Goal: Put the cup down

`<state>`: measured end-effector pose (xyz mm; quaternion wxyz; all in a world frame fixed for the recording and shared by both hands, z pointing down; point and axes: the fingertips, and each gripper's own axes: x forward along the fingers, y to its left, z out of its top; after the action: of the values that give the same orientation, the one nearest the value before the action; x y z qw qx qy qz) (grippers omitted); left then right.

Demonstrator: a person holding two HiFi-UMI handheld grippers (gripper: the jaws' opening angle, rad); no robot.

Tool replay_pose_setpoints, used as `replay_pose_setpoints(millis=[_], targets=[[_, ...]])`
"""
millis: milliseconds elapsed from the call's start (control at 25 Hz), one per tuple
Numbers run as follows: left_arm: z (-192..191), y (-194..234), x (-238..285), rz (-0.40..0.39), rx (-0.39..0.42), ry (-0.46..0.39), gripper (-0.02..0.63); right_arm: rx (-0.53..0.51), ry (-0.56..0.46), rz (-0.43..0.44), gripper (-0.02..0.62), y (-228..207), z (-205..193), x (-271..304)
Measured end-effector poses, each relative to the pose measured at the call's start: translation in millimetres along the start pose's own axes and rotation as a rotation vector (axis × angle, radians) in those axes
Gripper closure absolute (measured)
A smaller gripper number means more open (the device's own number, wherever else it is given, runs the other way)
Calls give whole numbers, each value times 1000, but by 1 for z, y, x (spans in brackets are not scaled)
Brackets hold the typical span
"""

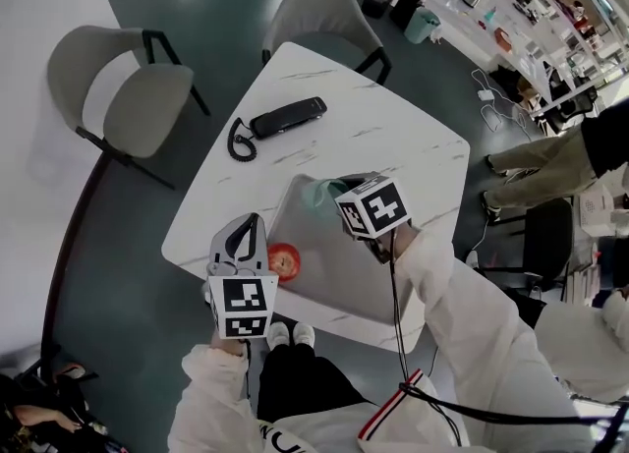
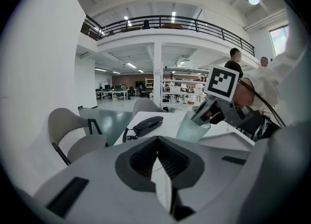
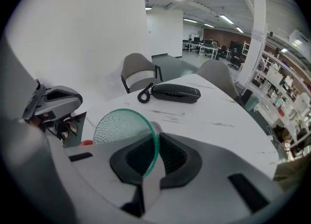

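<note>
From the head view, the cup is not down yet. The right hand-held gripper has it at the far corner of a grey tray on the white bench. I can't tell from above whether its base touches anything. The left hand-held gripper hangs over the near edge of the bench, just beside a small red thing, and plays no part in this. A black phone lies well apart, further up the bench. What's left, I'd say, is to settle the cup on its base and let go.

In the left gripper view, that gripper's own jaws are pressed together with nothing between them. Across the tray, the cup hangs from the right hand-held gripper, pinched at the rim and leaning a little. Its foot is hidden behind the tray's edge, so I couldn't say whether it's resting there.

In the right gripper view, the jaws are nearly closed and nip the cup's thin wall just under the rim. The cup is pale green see-through glass or plastic with a pebbled texture and a darker green edge, and its mouth is tipped towards the camera. It looks empty. With so small a bite on a slick wall, I'd guess it could swing or slip if set down in a hurry.
</note>
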<state>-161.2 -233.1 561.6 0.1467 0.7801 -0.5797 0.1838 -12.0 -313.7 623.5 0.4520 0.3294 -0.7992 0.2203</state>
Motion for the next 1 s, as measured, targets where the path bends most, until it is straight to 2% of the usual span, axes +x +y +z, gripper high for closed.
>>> replay_pose_setpoints(millis=[480,1000], targets=[[-13,10,9,-1,-15,17,598,-127,184,28,575,4,10,39],[-26,10,7,-12,-44,25,598,-156,280,53,575,1,12,58]])
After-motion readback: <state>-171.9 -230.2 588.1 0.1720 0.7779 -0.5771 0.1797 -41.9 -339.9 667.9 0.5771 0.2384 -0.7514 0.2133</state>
